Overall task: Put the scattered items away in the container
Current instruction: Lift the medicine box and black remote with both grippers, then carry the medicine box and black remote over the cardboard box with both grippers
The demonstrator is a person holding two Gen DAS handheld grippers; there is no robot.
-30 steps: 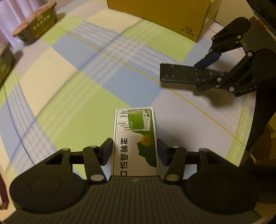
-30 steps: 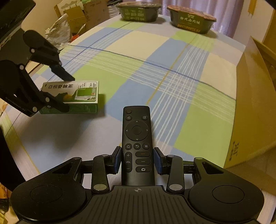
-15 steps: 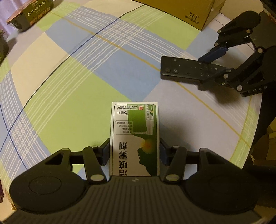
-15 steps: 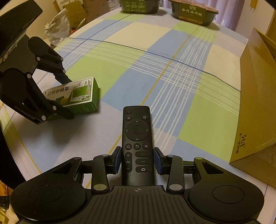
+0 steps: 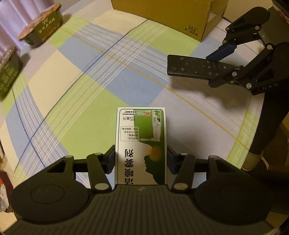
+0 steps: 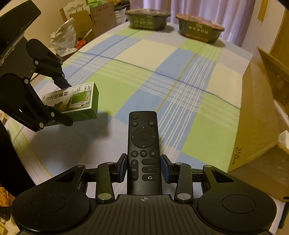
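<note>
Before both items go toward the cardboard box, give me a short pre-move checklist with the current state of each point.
1. Left gripper clamps the medicine box: ok, pads on both sides.
2. Right gripper clamps the remote: ok, pads against both edges.
3. Both items off the tablecloth: ok, shadows lie below them.
4. The two grippers apart: ok, a gap shows.
5. Cardboard box in view ahead: ok.
6. Room inside the box: cannot tell, its inside is hidden.
</note>
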